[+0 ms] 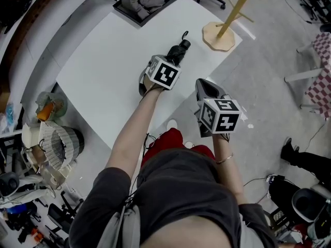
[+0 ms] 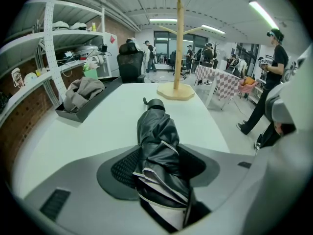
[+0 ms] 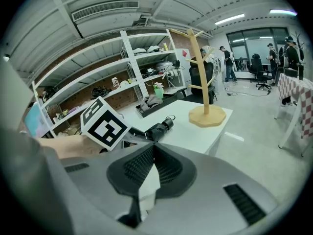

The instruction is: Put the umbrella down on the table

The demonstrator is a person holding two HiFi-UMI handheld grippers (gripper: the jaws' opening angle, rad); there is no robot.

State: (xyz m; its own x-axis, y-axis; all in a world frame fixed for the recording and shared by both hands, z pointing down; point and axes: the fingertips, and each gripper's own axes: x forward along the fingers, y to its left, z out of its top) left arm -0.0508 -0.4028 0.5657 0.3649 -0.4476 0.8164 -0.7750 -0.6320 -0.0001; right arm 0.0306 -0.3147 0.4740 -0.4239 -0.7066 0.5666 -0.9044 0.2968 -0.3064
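Observation:
My left gripper [image 1: 168,61] is shut on a folded black umbrella [image 1: 179,49], which it holds low over the white table [image 1: 114,50] near the right edge. In the left gripper view the umbrella [image 2: 157,143] runs forward from between the ribbed pads [image 2: 124,168], its strapped end pointing away over the table [image 2: 88,131]. I cannot tell if it touches the surface. My right gripper [image 1: 207,89] hangs beside the table's edge, over the floor, shut with nothing in it. From the right gripper view [image 3: 152,153] the umbrella [image 3: 157,128] shows to the left.
A wooden coat stand [image 1: 222,32] rises from the table's far right corner. A black tray with grey cloth [image 1: 140,3] sits at the far edge. Shelving [image 2: 54,58] lines the left side. People stand behind [image 2: 276,72]. Clutter and a fan [image 1: 51,107] lie on the floor at left.

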